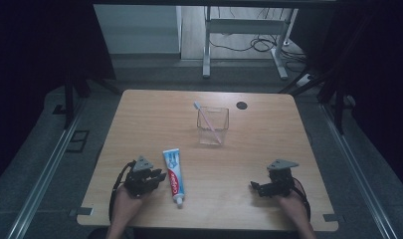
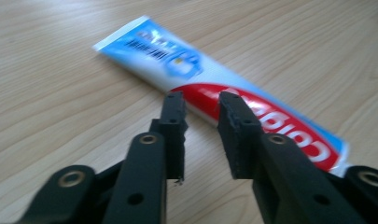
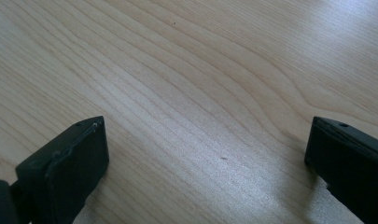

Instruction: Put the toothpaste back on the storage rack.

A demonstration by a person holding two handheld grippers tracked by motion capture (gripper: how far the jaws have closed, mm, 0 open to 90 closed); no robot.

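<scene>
Left gripper [image 1: 156, 177]: held in the person's left hand at about 7 o'clock on the table, its black jaws pointing toward 3 o'clock at the toothpaste tube; in the left gripper view [image 2: 201, 114] the jaws stand a narrow gap apart with nothing between them, their tips just short of the tube's red band.
Right gripper [image 1: 254, 186]: held in the person's right hand at about 5 o'clock on the table, its jaws pointing toward 9 o'clock; in the right gripper view [image 3: 205, 154] the jaws are spread wide, one at each lower corner, with bare wood between them.
Toothpaste tube [image 1: 173, 175]: lies flat on the table just beside the left gripper, on its 3 o'clock side, the cap end toward 6 o'clock and the flat crimped end toward 12 o'clock; blue and white at the crimped end, red with white lettering toward the cap; in the left gripper view [image 2: 210, 84] it runs slantwise across the wood past the jaw tips.
Clear cup [image 1: 212, 126]: stands upright a little beyond the table's middle, toward 12 o'clock, well apart from both grippers.
Toothbrush [image 1: 207, 122]: pink and white, leans inside the clear cup with its head sticking out over the rim toward 11 o'clock.
Table [image 1: 268, 144]: light wood with a visible grain, a small dark round hole [image 1: 242, 105] near its far edge at about 1 o'clock.
</scene>
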